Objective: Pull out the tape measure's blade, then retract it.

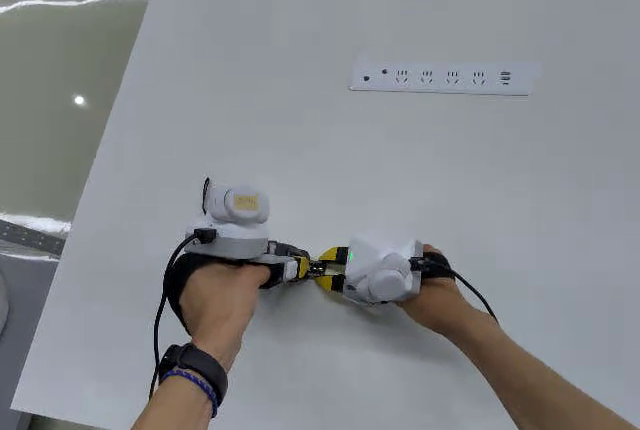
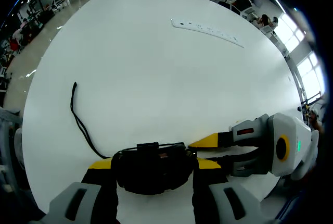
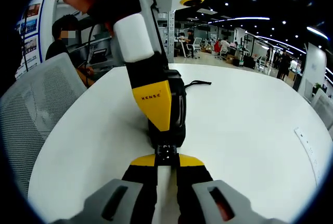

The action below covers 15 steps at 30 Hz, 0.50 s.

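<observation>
While left gripper (image 2: pixel 153 164) clamps tape measure (image 2: pixel 151 176), right gripper (image 3: pixel 167 160) pinches blade tip (image 3: pixel 165 152).

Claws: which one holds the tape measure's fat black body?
The left claw: it clamps the black tape measure by its case. The right claw pinches just the blade tip.

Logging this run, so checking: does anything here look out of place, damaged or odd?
Nothing stands out. The left tool grips the tape measure, the right tool flanks its blade tip, and the strap trails loose on the table.
</observation>
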{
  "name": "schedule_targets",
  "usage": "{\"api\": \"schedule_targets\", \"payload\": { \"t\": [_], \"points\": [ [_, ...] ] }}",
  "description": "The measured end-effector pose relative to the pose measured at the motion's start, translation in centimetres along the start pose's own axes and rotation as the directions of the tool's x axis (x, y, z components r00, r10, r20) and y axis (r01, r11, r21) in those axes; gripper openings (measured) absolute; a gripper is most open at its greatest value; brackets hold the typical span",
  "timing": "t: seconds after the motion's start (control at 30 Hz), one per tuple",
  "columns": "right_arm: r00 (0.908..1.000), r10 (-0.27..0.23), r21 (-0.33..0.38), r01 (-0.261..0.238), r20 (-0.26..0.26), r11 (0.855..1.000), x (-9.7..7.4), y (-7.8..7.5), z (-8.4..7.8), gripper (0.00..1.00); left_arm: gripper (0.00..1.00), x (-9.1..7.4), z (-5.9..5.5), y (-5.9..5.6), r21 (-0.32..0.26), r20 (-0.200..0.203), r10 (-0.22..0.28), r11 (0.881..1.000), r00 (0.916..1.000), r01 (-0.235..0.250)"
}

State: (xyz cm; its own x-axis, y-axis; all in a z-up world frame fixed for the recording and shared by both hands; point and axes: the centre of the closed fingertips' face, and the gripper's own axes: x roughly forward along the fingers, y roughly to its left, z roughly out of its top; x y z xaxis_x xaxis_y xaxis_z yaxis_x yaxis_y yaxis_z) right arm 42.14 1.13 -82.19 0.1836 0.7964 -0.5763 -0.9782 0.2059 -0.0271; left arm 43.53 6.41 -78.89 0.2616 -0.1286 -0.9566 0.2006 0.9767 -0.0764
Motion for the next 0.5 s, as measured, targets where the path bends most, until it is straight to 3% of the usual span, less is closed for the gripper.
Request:
{"api": "schedule_targets", "payload": {
  "t": [0.4, 0.5],
  "points": [
    [1.0, -0.002, -0.002, 0.002, -0.007, 1.0, 0.08, 0.05, 0.1, 0.13, 0.55, 0.13, 0.09, 0.08, 0.002, 0.001, 0.003, 1.0, 1.0, -0.003],
    [0.9997, -0.018, 0.01, 0.018, -0.017, 1.0, 0.06, 0.08, 0.01, 0.13, 0.55, 0.29, 0.17, 0.34, -0.002, 0.031, 0.0, 1.0, 0.9995, 0.0]
  ]
}}
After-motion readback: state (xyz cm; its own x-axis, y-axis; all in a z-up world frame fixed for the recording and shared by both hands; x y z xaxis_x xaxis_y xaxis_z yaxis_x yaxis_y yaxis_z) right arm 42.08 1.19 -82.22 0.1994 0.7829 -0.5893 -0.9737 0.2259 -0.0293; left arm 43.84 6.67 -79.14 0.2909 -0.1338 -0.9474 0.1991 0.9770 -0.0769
